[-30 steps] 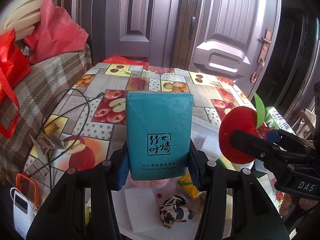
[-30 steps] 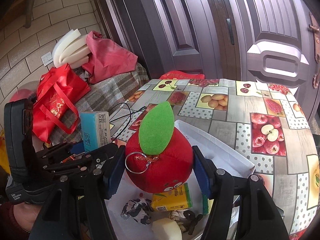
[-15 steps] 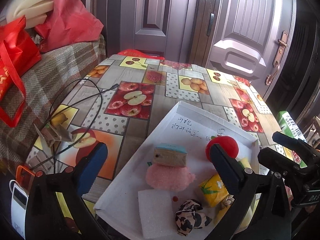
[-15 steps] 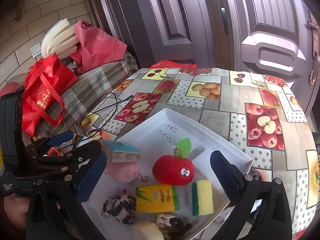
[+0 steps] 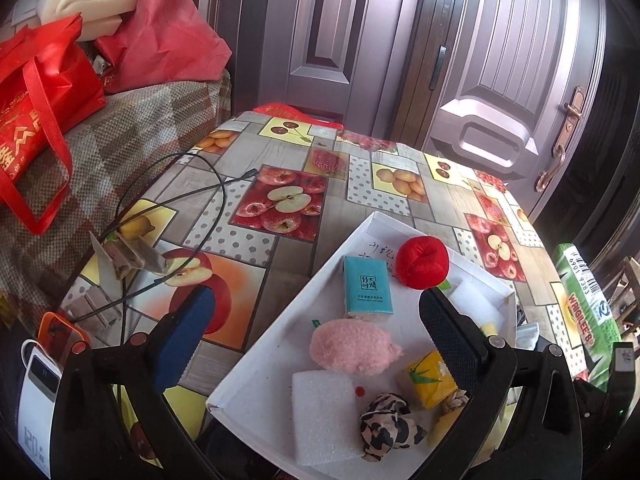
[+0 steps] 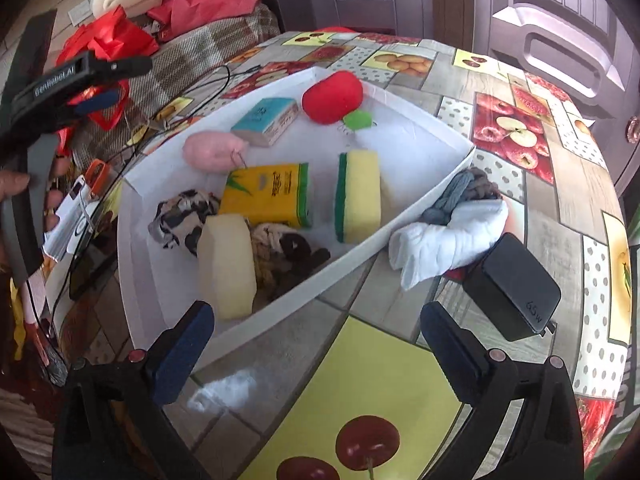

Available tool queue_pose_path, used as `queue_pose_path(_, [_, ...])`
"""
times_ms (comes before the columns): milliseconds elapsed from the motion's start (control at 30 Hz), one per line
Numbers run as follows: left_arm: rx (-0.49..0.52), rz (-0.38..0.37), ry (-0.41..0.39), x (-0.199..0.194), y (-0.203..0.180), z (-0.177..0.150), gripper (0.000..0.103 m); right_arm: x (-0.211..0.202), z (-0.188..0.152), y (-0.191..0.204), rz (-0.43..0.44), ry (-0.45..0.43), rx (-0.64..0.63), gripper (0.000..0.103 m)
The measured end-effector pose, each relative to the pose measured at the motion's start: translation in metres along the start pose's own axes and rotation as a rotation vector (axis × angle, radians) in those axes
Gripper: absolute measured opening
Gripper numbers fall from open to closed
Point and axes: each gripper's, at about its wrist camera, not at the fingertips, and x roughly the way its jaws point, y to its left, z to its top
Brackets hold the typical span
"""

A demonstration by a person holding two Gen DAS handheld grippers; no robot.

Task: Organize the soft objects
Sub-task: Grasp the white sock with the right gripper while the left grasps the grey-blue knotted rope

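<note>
White tray [image 6: 424, 196] loaded with soft stuff, red plush apple [image 6: 332, 97] beside teal tissue pack [image 6: 266, 120], left tool [image 5: 316, 334] and right tool [image 6: 316, 350] both spread wide, empty

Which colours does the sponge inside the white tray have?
The sponge is yellow with a green edge, clearest in the right wrist view.

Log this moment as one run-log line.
left gripper: open, empty | right gripper: open, empty | teal tissue pack, red apple plush: in white tray | white socks: outside tray

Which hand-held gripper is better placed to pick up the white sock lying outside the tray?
The right hand-held gripper: open, with the white sock just ahead, beside the tray.
</note>
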Motion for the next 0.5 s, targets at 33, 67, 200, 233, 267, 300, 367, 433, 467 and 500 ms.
queue_pose_path(33, [-0.001,-0.002,-0.003,-0.001,0.001,0.0,0.103,0.001,0.001,0.001,0.026,-0.009,0.011,0.103])
queue_pose_path(67, [-0.003,-0.002,-0.006,-0.002,0.001,0.0,0.103,0.004,0.005,0.003,0.028,0.001,0.007,0.103])
queue_pose_path(200, [-0.018,-0.003,-0.012,-0.005,0.006,0.001,0.103,0.025,0.018,0.029,0.019,0.034,-0.112,0.103])
queue_pose_path(233, [-0.021,-0.001,-0.014,-0.006,0.007,0.001,0.103,0.028,0.021,0.035,0.047,0.03,-0.12,0.103])
queue_pose_path(267, [-0.025,0.001,-0.017,-0.007,0.009,0.001,0.103,0.033,0.025,0.039,0.053,0.032,-0.117,0.103])
queue_pose_path(300, [-0.029,0.004,-0.019,-0.007,0.01,0.0,0.103,0.037,0.03,0.044,0.075,0.03,-0.119,0.103])
queue_pose_path(367, [-0.042,0.006,-0.02,-0.007,0.014,0.0,0.103,0.043,0.042,0.055,0.104,0.01,-0.136,0.103])
queue_pose_path(433, [-0.057,0.008,-0.021,-0.006,0.017,0.0,0.103,0.046,0.054,0.069,0.109,-0.029,-0.172,0.103])
queue_pose_path(467, [-0.062,0.007,-0.022,-0.007,0.018,0.0,0.103,0.046,0.061,0.074,0.112,-0.046,-0.188,0.103])
queue_pose_path(500, [-0.064,0.006,-0.023,-0.007,0.017,0.001,0.103,0.046,0.066,0.079,0.114,-0.056,-0.2,0.103])
